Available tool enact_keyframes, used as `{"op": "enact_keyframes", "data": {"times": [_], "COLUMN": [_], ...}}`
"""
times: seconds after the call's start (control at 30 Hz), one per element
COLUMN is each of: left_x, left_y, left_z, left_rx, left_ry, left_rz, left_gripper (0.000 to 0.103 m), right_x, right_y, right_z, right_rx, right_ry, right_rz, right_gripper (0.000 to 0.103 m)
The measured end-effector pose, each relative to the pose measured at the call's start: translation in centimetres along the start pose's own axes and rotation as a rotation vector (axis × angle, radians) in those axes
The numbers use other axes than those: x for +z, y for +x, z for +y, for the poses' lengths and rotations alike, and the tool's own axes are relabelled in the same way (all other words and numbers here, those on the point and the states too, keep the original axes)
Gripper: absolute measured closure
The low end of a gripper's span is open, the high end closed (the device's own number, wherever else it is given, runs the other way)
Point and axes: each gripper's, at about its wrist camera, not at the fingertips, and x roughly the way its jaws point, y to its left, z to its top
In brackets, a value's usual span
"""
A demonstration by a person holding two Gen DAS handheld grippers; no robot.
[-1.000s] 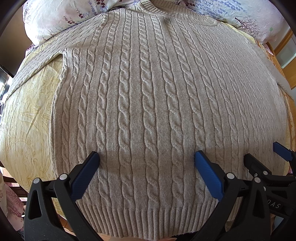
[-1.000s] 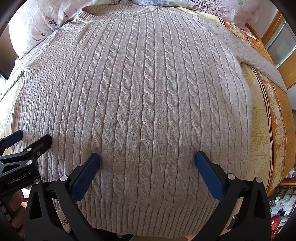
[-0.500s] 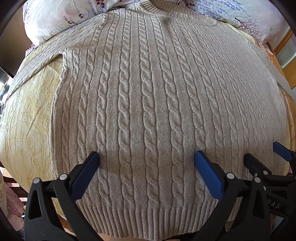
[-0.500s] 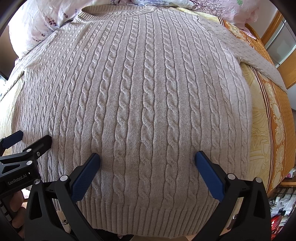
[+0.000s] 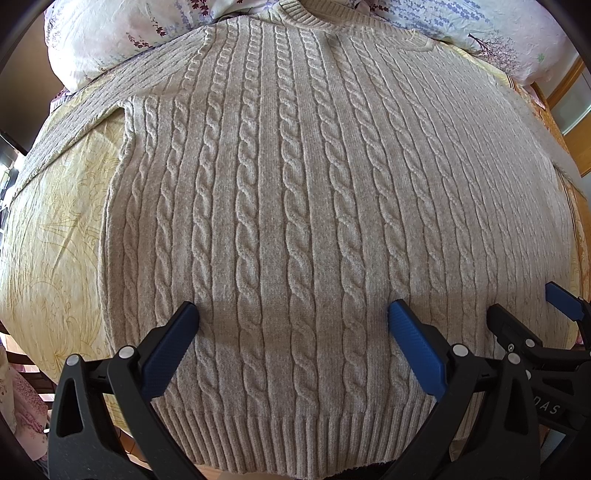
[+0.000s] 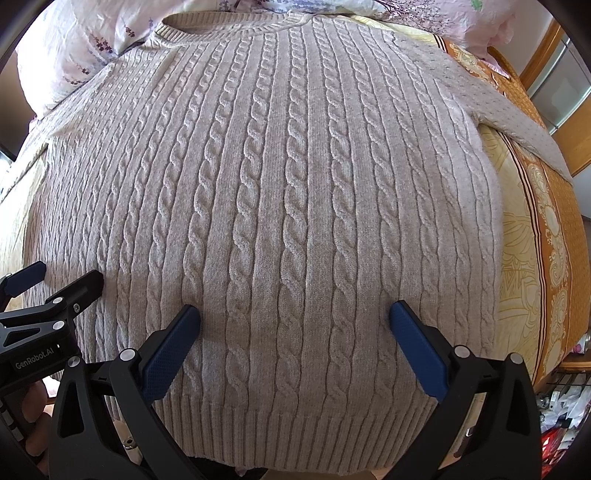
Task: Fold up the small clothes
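A beige cable-knit sweater (image 5: 288, 206) lies flat and face up on the bed, collar at the far end, ribbed hem nearest me; it also fills the right wrist view (image 6: 280, 206). My left gripper (image 5: 293, 314) is open and empty, hovering over the lower left part of the sweater above the hem. My right gripper (image 6: 294, 314) is open and empty over the lower right part. Each gripper shows at the edge of the other's view: the right gripper (image 5: 524, 306) and the left gripper (image 6: 62, 280). Both sleeves spread out sideways.
The bed has a pale yellow patterned sheet (image 5: 48, 236) with an orange border (image 6: 546, 206) on the right. Floral pillows (image 5: 110, 33) lie behind the collar. Wooden furniture (image 6: 554, 55) stands at the far right. Clutter (image 6: 561, 413) lies on the floor at the lower right.
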Motion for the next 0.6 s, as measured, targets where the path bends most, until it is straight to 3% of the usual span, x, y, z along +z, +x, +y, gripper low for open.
{"op": "enact_keyframes", "data": {"times": [0.6], "left_x": [-0.07], "left_y": [-0.01], "left_z": [0.01], "left_rx": [0.0], "left_ry": [0.0], "left_rz": [0.001], "left_gripper": [0.002], "right_x": [0.09], "right_y": [-0.33], "right_z": [0.0], "right_rx": [0.002], "right_ry": [-0.004], "right_rz": [0.0], "right_gripper": [0.001]}}
